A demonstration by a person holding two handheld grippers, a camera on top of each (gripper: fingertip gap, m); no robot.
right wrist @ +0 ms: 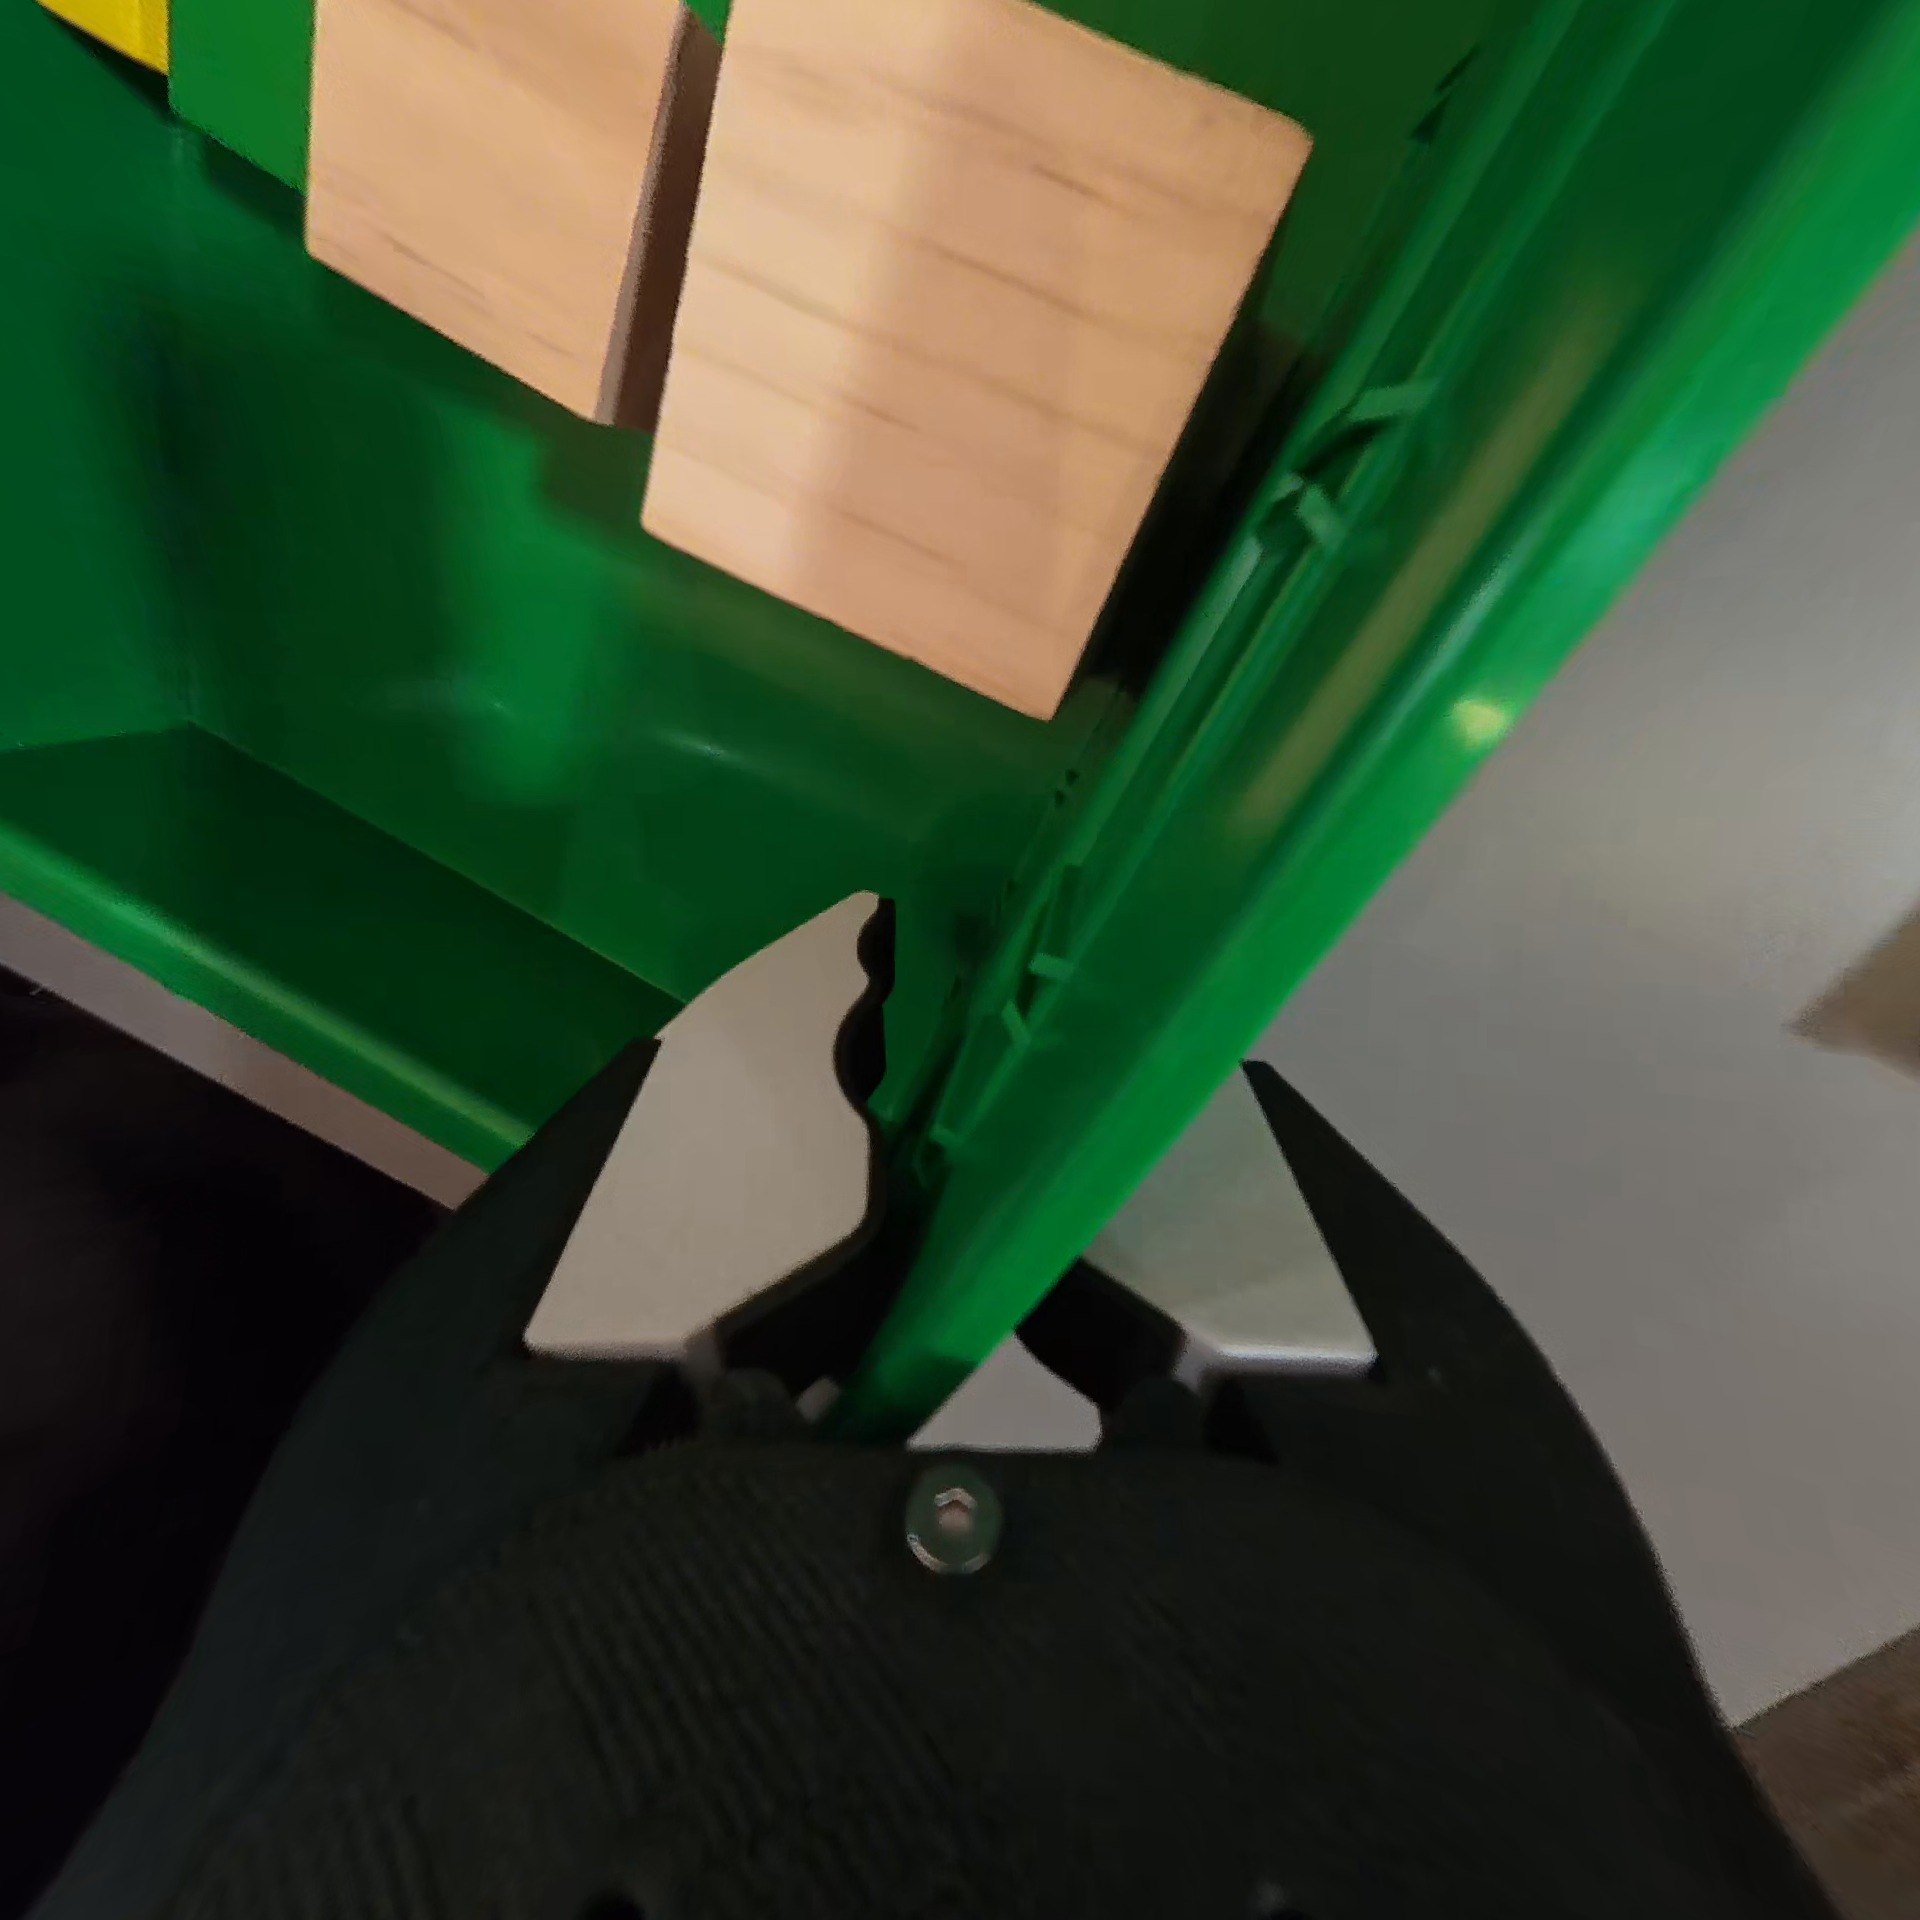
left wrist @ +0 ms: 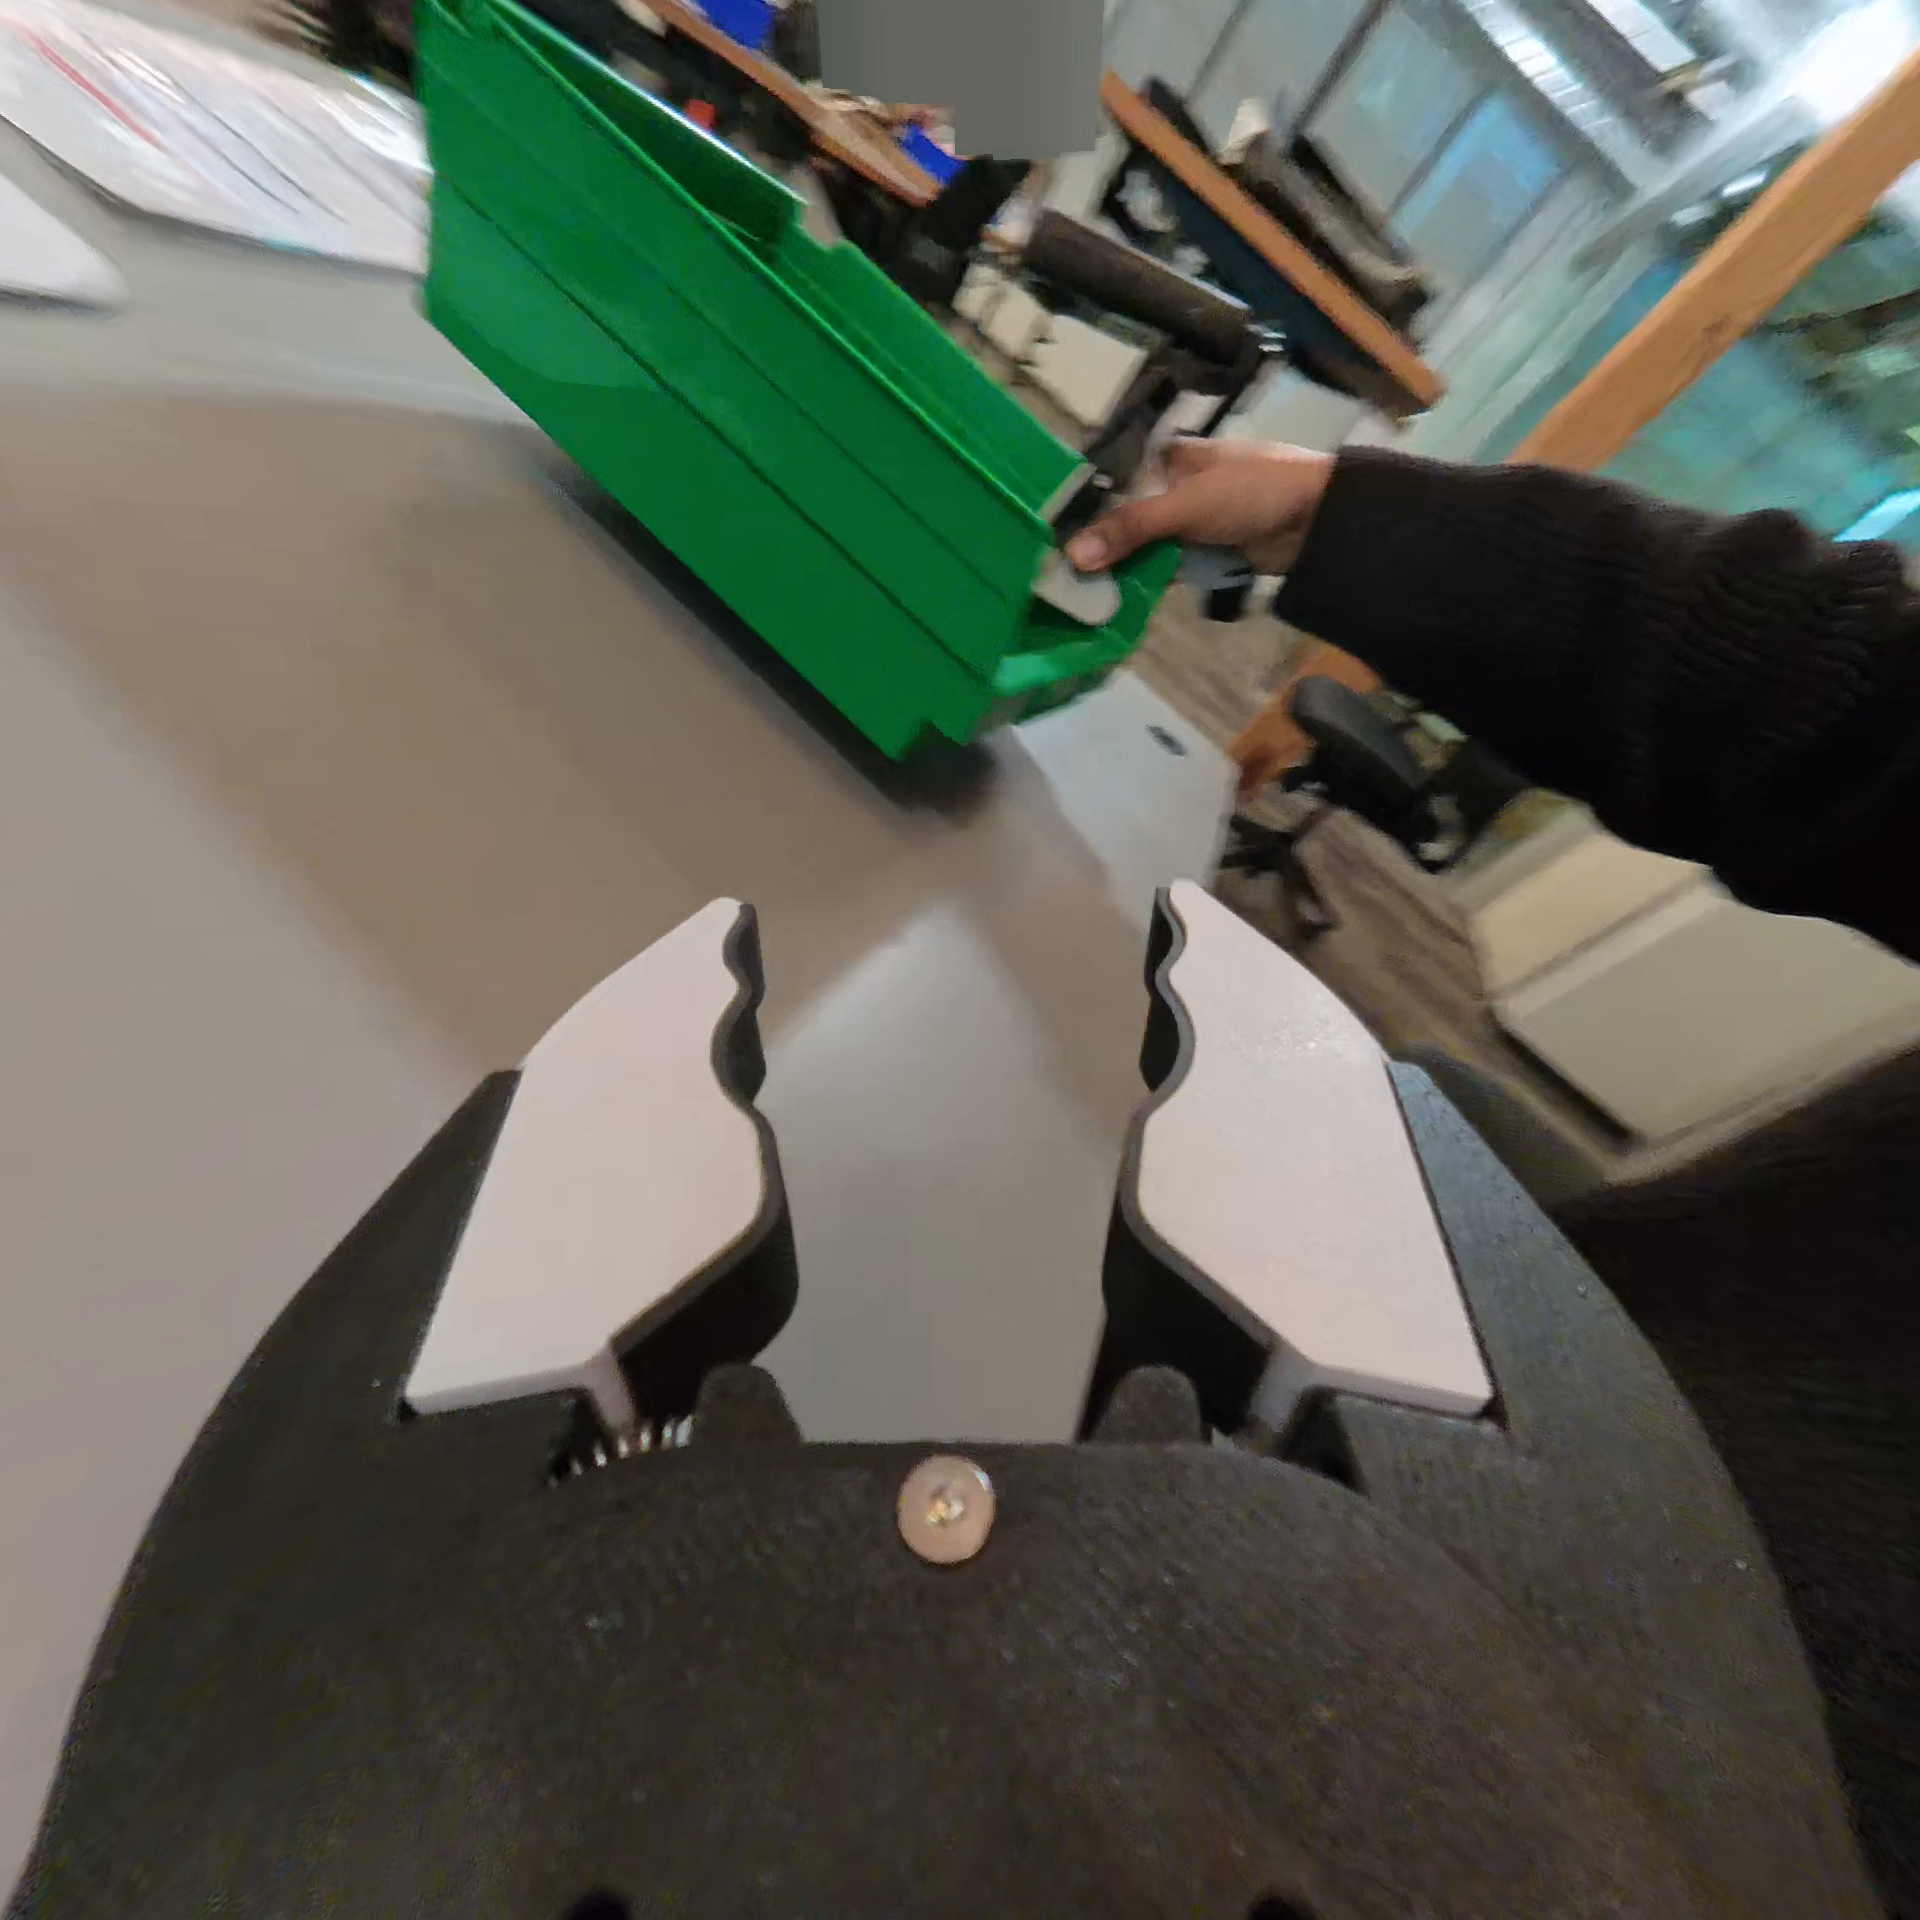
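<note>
Green bin (left wrist: 727, 416): lifted and tilted above the grey desk (left wrist: 260, 779), long axis from 10 o'clock to 4 o'clock in the left wrist view, near end low.

Right gripper (right wrist: 935, 1143): clamped on the bin's side wall at its near corner.

Two wooden blocks (right wrist: 935, 395): inside the bin, at 12 o'clock.

Left gripper (left wrist: 956, 935): jaws wide apart, holding nothing, over bare desk.
</note>
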